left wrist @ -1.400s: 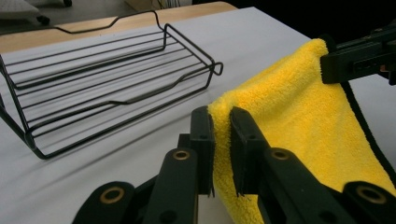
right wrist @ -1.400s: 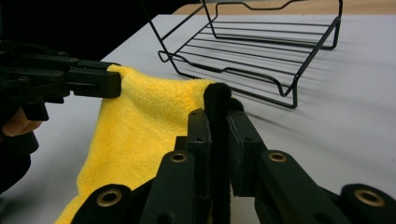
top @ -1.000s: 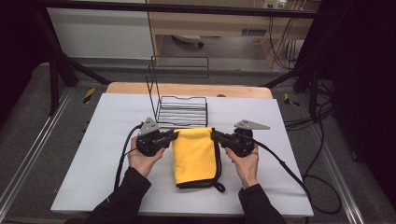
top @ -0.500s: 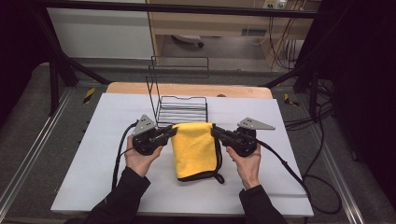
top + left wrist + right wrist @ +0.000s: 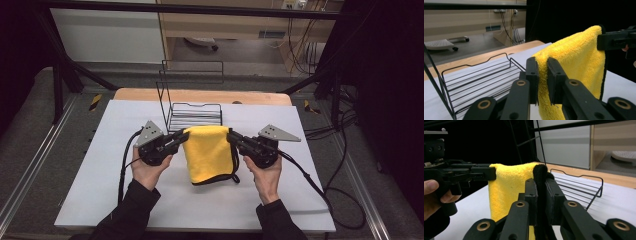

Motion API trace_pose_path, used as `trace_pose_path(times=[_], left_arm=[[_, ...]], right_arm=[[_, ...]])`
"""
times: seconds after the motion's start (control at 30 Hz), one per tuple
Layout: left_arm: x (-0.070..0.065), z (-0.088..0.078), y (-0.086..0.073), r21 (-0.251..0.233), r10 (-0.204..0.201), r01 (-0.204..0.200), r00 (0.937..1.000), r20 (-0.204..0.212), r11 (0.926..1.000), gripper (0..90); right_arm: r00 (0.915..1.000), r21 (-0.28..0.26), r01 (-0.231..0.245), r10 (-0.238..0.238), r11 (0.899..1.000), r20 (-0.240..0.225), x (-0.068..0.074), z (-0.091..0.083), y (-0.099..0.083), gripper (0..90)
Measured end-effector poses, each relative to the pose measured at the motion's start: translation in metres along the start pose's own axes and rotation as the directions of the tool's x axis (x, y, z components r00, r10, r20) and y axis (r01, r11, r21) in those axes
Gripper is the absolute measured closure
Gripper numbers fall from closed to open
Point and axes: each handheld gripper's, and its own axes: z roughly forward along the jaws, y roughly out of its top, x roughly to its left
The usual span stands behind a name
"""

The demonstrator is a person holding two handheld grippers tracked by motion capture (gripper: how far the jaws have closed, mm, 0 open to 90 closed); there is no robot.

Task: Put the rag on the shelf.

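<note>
Yellow cloth [image 5: 207, 152] hangs between the two grippers, held up by its top corners above the middle of the white table [image 5: 100, 195]. The left gripper [image 5: 181, 138] has its jaws clamped on the cloth's left top corner; in the left gripper view the two black jaws pinch a fold of the yellow pile [image 5: 574, 62] between them. The right gripper [image 5: 233, 138] is likewise closed on the right top corner, and in the right gripper view its jaws squeeze the cloth's black edging [image 5: 540, 173], with the yellow face [image 5: 509, 192] spreading off toward the other gripper [image 5: 484, 173]. The cloth's top edge runs taut and level from one claw to the other, and its lower part drapes down toward the person's side, the bottom hem touching the table. A black trim [image 5: 235, 167] lines the cloth's right side and loops at the bottom. Just behind the cloth, toward the table's far edge, stands a black wire rack [image 5: 192, 112], its low tray nearest the cloth and its tall frame rising at the back. Each hand [image 5: 147, 172] grips its tool from below, cables [image 5: 125, 160] trailing toward the near edge.
</note>
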Motion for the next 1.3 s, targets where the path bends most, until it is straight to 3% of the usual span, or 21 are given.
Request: trace_pose_path(times=[0.3,0.67,1.3], left_arm=[[-0.005,-0.007,0.009,-0.057,0.030,-0.031,0.9995,-0.006,0.9979,80.2],[-0.007,-0.015,0.023,-0.129,0.035,-0.036,0.9993,-0.010,0.9910,80.2],[0.000,-0.019,0.060,-0.249,0.046,-0.051,0.9986,-0.028,0.9673,80.4]], right_arm=[[0.9996,-0.056,0.027,-0.027,0.998,0.003,0.008,-0.006,0.008,81.7],[0.9976,-0.122,0.069,-0.068,0.990,0.012,0.019,-0.011,0.021,81.8],[0.9951,-0.268,0.097,-0.088,0.959,0.046,0.030,-0.007,0.049,81.9]])
